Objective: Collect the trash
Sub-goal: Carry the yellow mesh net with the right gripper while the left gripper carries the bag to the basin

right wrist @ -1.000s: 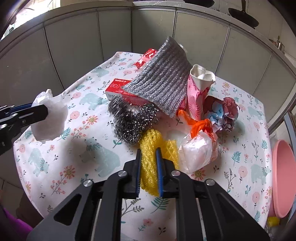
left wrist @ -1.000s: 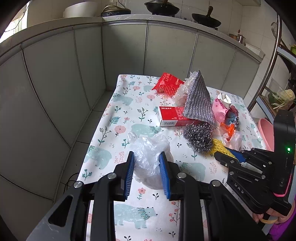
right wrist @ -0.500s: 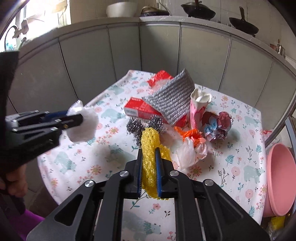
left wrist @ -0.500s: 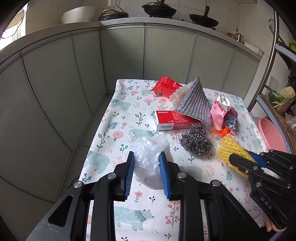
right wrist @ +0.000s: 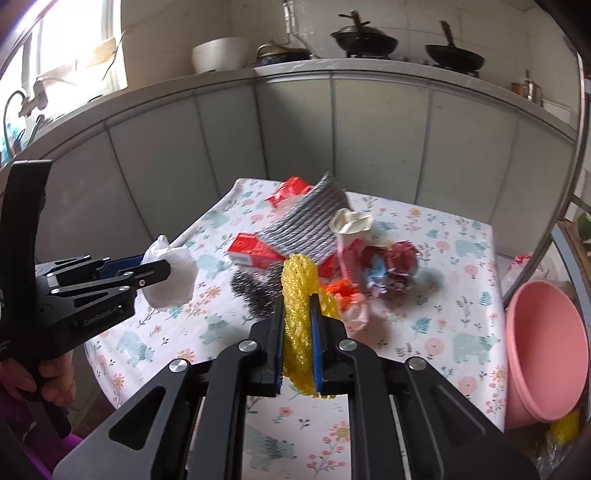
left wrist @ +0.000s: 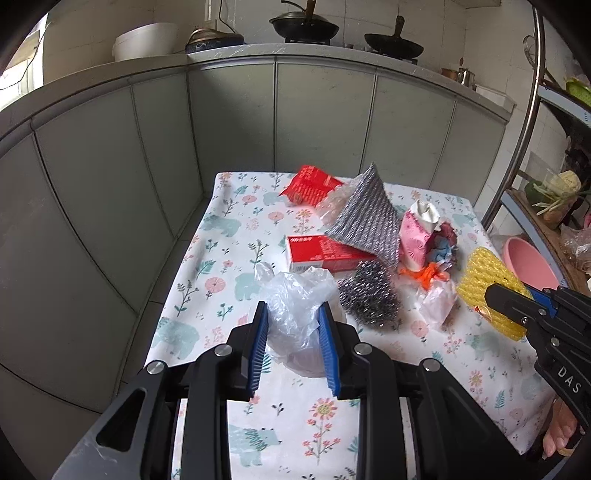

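Observation:
My left gripper (left wrist: 293, 314) is shut on a crumpled clear plastic bag (left wrist: 295, 299) and holds it above the near left part of the floral table (left wrist: 221, 229); it also shows in the right wrist view (right wrist: 168, 275). My right gripper (right wrist: 297, 306) is shut on a yellow foam net (right wrist: 299, 295), lifted above the table; the net also shows in the left wrist view (left wrist: 484, 280). On the table lie a steel-wool scourer (left wrist: 369, 295), a red box (left wrist: 325, 253), a grey mesh cloth (left wrist: 365, 218), a pink paper cup (left wrist: 415, 236), an orange-tied bag (left wrist: 436, 299) and crumpled wrappers (right wrist: 395, 262).
A pink basin (right wrist: 546, 350) stands right of the table, next to a metal rack pole (left wrist: 517, 140). Grey cabinet fronts (left wrist: 321, 122) enclose the table at back and left, with pans (left wrist: 303, 26) on the counter above. A red packet (left wrist: 310, 184) lies at the far edge.
Both grippers have risen and pulled back from the table, each keeping its load. The yellow net has left the table surface; the trash pile looks smaller and farther.

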Demonstrator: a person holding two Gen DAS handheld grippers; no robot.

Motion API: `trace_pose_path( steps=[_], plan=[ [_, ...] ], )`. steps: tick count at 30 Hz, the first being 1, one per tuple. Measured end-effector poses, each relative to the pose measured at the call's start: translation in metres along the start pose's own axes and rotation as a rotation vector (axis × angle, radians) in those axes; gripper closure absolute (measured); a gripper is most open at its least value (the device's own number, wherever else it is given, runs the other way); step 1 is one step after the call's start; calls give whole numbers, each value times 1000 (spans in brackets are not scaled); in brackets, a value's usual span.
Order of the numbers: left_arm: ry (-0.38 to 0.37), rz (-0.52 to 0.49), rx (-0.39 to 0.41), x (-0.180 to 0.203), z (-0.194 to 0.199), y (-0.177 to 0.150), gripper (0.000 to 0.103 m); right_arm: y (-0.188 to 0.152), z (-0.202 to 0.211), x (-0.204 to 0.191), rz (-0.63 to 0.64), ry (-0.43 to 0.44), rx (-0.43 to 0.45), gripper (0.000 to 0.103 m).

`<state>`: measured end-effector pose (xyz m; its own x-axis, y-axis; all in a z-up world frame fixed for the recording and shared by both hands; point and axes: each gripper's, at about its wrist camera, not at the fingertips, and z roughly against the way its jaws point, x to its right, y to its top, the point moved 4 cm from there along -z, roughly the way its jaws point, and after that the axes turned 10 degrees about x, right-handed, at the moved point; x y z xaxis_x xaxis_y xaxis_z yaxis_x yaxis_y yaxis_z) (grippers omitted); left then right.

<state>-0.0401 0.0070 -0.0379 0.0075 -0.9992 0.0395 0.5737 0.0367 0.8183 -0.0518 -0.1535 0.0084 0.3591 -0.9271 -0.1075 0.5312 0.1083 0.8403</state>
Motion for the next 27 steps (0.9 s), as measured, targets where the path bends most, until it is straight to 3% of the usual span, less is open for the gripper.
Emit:
trace_pose_path(
  steps=[12, 27],
  plan=[
    [-150, -11, 67, 51, 5, 27, 77, 4, 21, 63, -101, -133, 64, 91],
    [-360, -163, 119, 179, -8, 56, 77, -7, 47, 171, -259, -418, 97, 91]
  ],
)
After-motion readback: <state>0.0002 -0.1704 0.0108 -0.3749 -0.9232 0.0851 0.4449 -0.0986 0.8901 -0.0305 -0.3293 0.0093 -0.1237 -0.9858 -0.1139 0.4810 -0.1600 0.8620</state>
